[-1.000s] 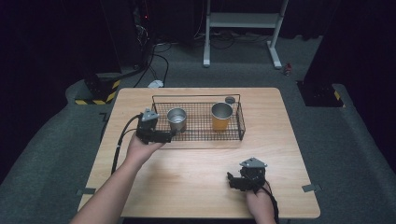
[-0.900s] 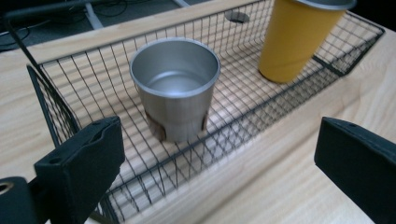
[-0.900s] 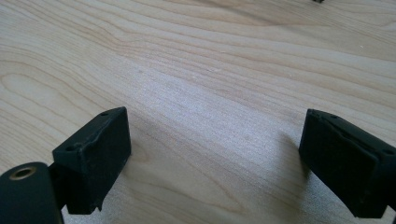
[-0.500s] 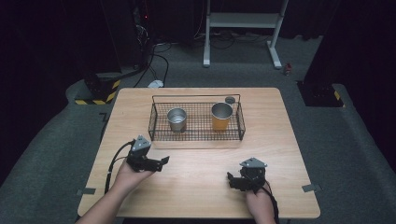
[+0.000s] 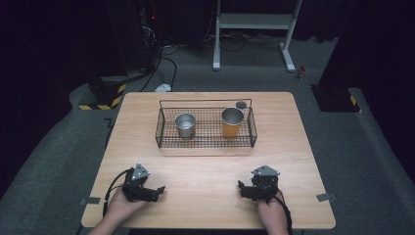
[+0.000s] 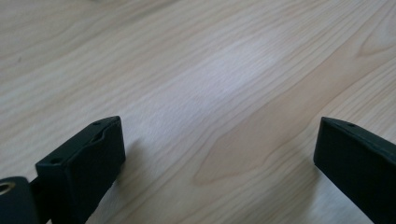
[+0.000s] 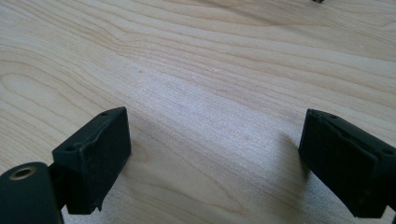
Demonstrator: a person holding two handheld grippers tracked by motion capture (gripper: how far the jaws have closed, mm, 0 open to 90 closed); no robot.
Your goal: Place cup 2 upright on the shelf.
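At the centre of the high view sits a pale wooden tabletop point(image 5: 205, 166) on grey carpet, with dark surroundings and cables on the floor beyond. Toward the upper middle of the tabletop stands a black wire basket point(image 5: 206, 143). Inside it, at its left, a silver metal cup point(image 5: 185, 125) stands upright; at its right, an orange cup point(image 5: 232, 122) with a metal rim stands upright, well apart from the silver one. A small dark round object point(image 5: 241, 104) lies just beyond the basket's upper right corner; what it is cannot be told.

Lower left in the frame, a hand holds the left tongs point(image 5: 155, 192) low over bare wood, pointing toward the right. Lower right, another hand holds the right tongs point(image 5: 242, 188), pointing toward the left. Both tongs are well apart from the basket.

Each gripper view shows its two black jaws spread wide, nothing between them, with bare wood grain beneath: left tongs point(image 6: 215, 154), right tongs point(image 7: 215, 154).
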